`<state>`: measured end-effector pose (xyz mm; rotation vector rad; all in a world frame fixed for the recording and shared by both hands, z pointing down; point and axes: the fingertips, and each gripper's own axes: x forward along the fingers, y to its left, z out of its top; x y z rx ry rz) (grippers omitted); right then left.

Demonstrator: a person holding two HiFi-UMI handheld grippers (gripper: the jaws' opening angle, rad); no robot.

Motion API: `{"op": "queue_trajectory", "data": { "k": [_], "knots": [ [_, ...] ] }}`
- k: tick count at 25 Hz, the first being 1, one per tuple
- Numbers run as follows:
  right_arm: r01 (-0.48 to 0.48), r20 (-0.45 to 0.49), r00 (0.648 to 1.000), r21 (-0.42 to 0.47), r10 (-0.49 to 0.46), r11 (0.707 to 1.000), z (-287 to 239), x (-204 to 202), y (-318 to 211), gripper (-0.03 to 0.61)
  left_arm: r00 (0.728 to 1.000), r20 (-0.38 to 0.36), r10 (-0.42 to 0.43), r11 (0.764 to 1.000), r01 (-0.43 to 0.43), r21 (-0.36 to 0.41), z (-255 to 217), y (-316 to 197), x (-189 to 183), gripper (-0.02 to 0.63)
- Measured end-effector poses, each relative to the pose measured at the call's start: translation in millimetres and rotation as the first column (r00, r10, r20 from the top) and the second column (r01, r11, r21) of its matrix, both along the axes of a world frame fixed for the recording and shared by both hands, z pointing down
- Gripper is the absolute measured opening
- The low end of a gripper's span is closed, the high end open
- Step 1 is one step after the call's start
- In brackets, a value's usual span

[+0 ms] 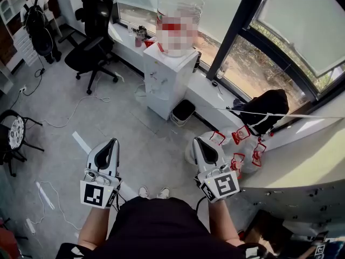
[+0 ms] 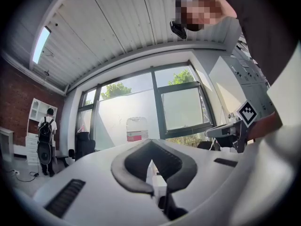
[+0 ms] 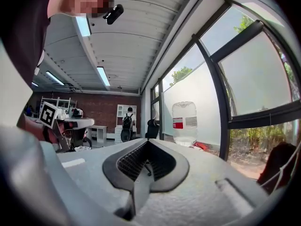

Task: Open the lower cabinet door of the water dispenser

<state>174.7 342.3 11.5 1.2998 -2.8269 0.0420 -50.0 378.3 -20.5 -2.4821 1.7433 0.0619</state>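
The white water dispenser (image 1: 164, 82) stands by the window with a large clear bottle (image 1: 180, 7) on top; its lower cabinet door looks closed. Both grippers hang level in front of me, well short of it. My left gripper (image 1: 113, 143) holds nothing, and its jaws stand a narrow slit apart in the left gripper view (image 2: 151, 163); part of the dispenser (image 2: 156, 180) shows through the slit. My right gripper (image 1: 198, 141) is shut and empty, its ribbed pads meeting (image 3: 146, 144). The bottle (image 3: 184, 121) shows ahead of it.
A black office chair (image 1: 89, 42) stands left of the dispenser and a small black bin (image 1: 183, 111) at its right foot. Red-and-white bottles (image 1: 240, 144) sit near my right gripper. Cables (image 1: 81, 104) lie on the floor. A person with a backpack (image 1: 35, 20) stands far left.
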Motion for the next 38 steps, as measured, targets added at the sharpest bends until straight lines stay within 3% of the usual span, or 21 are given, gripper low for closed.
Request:
{"op": "queue_trajectory", "data": {
  "k": [4, 7, 12, 20, 28, 38],
  "knots": [
    [-0.005, 0.005, 1.0, -0.014, 0.005, 1.0, 6.9, 15.8, -3.1, 0.005, 1.0, 0.025, 0.002, 1.0, -0.002, 0.012, -2.6, -4.5, 14.8, 0.006],
    [-0.008, 0.012, 1.0, -0.022, 0.008, 1.0, 14.2, 29.2, -4.9, 0.005, 1.0, -0.001, 0.005, 1.0, -0.005, 0.001, -1.1, -3.6, 29.0, 0.006],
    [-0.011, 0.031, 0.999, -0.045, 0.013, 0.999, 29.5, 43.1, -8.2, 0.005, 0.999, 0.046, -0.004, 1.0, 0.005, -0.003, 8.2, -3.3, 40.3, 0.006],
    [-0.021, 0.016, 1.0, -0.059, 0.022, 0.998, 35.4, 44.5, -38.5, 0.005, 0.999, 0.032, 0.007, 1.0, -0.007, -0.005, 15.7, -39.6, 40.2, 0.006],
    [-0.063, -0.012, 0.998, -0.09, 0.062, 0.994, 43.1, 10.3, -121.6, 0.005, 0.999, -0.007, 0.039, 0.999, -0.039, -0.018, 27.0, -132.7, -0.2, 0.006],
    [-0.054, -0.074, 0.996, -0.107, 0.046, 0.993, 33.3, -81.1, -247.9, 0.005, 0.995, -0.07, 0.077, 0.994, -0.081, -0.069, 41.0, -263.9, -77.7, 0.006]
  ]
}}
